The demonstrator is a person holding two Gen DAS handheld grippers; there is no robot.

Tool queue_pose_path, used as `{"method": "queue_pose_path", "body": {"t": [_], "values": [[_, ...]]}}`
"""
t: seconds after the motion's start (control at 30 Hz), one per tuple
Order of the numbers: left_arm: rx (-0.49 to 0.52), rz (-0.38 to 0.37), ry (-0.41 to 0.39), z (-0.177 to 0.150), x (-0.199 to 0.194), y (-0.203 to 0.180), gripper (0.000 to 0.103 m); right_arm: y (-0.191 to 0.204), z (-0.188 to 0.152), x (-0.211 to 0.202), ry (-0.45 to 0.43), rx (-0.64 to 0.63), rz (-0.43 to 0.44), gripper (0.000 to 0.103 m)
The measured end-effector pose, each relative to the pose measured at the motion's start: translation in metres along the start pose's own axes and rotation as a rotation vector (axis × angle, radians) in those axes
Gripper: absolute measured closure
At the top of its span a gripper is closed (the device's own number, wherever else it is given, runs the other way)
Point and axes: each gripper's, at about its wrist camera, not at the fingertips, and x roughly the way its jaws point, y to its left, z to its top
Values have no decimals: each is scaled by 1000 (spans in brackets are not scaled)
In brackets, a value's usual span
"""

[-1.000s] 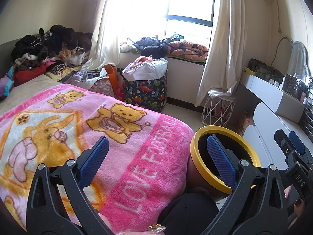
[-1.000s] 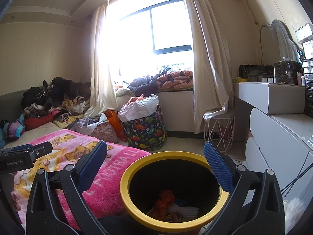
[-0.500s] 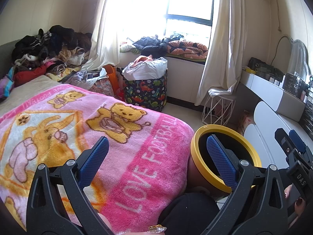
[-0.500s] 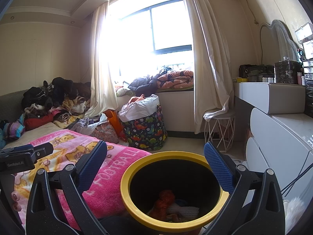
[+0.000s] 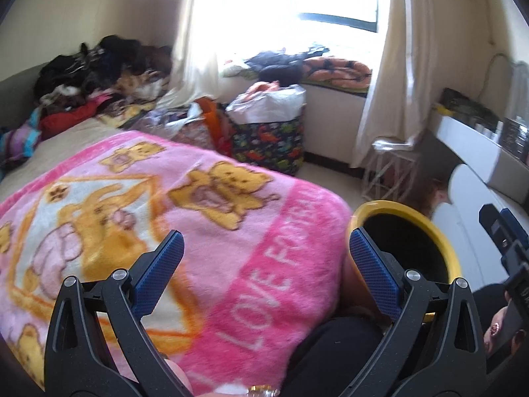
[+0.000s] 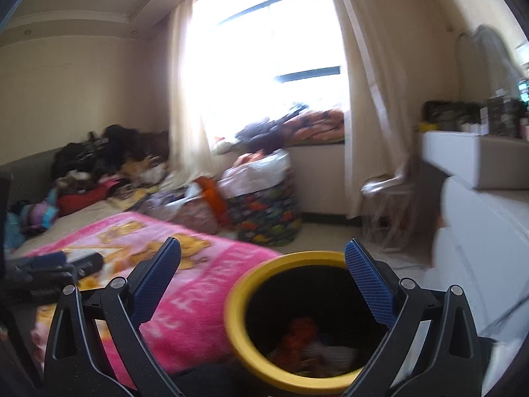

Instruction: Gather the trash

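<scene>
left claw point(image 5: 264, 264) wide apart, empty, right claw point(image 6: 263, 269) likewise above bin point(image 6: 241, 301)

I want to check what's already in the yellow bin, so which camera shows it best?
The right wrist view: it looks down into the yellow bin, showing orange and white trash at the bottom. The left wrist view catches only its rim and dark interior, partly behind a finger.

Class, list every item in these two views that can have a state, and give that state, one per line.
Left gripper: open, empty.
Right gripper: open, empty.
Yellow-rimmed bin: upright, uncovered, some trash at the bottom.
Pink blanket: spread flat on the bed.
Curtains: drawn apart.
Dinosaur-print basket: upright, stuffed full.
Clothes pile: heaped, unfolded.
</scene>
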Motion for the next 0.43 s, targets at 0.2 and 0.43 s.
{"method": "queue_pose_path", "body": {"t": [0.2, 0.43], "values": [[-268, 224, 72, -6, -4, 120, 11, 102, 17, 64, 178, -85, 334, 6], [-566, 769, 208, -80, -43, 324, 11, 301, -53, 150, 641, -324, 726, 6]]}}
